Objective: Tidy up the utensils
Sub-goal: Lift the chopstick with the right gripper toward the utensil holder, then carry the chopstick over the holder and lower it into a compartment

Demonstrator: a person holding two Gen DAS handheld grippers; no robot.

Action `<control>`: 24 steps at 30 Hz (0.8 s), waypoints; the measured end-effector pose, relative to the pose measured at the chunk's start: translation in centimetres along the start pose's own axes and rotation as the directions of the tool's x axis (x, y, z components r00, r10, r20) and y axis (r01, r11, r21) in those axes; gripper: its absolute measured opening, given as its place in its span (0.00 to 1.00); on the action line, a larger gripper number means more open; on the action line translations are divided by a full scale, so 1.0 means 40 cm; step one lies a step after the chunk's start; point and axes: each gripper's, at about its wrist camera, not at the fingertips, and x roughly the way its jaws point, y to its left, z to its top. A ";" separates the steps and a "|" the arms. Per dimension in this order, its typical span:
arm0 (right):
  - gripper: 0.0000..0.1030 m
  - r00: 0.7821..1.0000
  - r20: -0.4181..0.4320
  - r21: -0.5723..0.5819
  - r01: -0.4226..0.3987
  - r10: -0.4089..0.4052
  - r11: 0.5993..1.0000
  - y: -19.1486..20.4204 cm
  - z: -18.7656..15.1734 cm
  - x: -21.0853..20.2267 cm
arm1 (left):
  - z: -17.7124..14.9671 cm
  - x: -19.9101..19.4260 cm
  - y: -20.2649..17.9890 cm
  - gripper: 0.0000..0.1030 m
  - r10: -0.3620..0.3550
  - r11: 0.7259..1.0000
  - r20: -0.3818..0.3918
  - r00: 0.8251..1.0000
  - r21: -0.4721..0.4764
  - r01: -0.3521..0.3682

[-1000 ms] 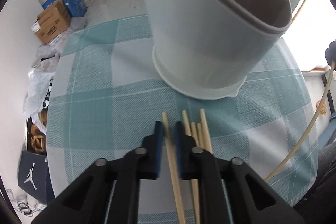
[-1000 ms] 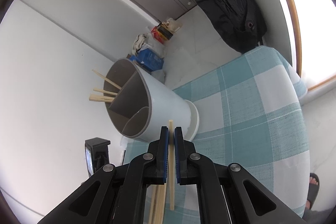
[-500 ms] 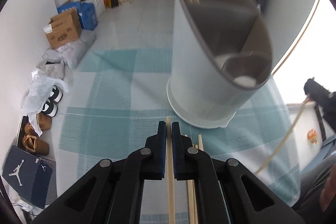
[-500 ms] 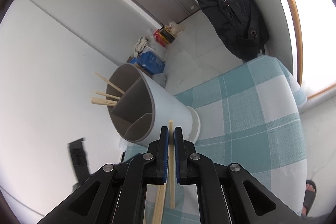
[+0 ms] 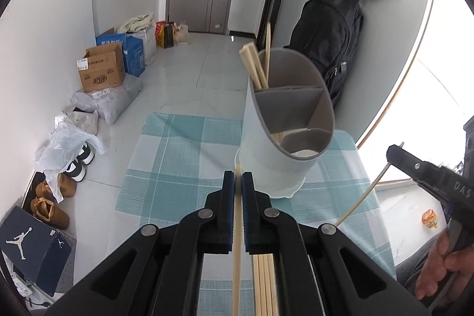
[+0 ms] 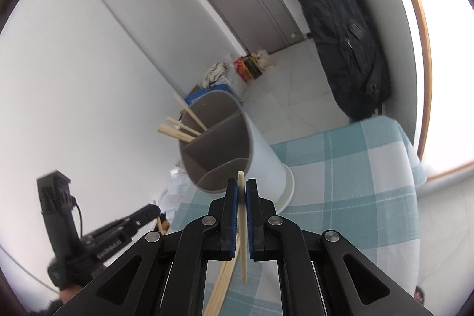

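Both claws loaded. My left gripper [image 5: 238, 178] was pressed together on one wooden chopstick [image 5: 236, 250], its tip just past the blue pads and short of the holder's base. My right gripper [image 6: 242, 190] pinched a second chopstick [image 6: 243, 230] the same way, tip poking out just below the rim of the utensil holder [image 6: 234, 144]. The holder, a white oval caddy with grey dividers, stood on the checked tablecloth [image 5: 177, 156] near the far edge. Its rearmost compartment already held several chopsticks [image 5: 257, 68] leaning out over the rim; the middle section looked empty, and I could not read what lay in the front one. Loose chopsticks [image 5: 265, 283] lay side by side on the cloth under my left claw, so the sorting was, by my reckoning, somewhere around half done: two sticks in the air to drop in, then the bundle on the table to collect.
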 end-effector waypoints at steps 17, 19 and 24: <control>0.05 0.999 0.035 -0.092 -0.011 0.014 0.996 0.090 -0.006 -0.056 | 0.026 -0.074 -0.015 0.01 -0.060 0.998 0.072 0.996 -0.012 0.061; 0.05 0.999 0.043 -0.096 -0.014 0.019 0.995 0.096 0.002 -0.064 | 0.034 -0.083 -0.022 0.01 -0.063 0.998 0.079 0.995 0.001 0.063; 0.05 0.998 0.063 -0.114 -0.019 0.027 0.993 0.113 0.038 -0.083 | 0.056 -0.097 -0.034 0.01 -0.071 0.997 0.084 0.994 0.006 0.071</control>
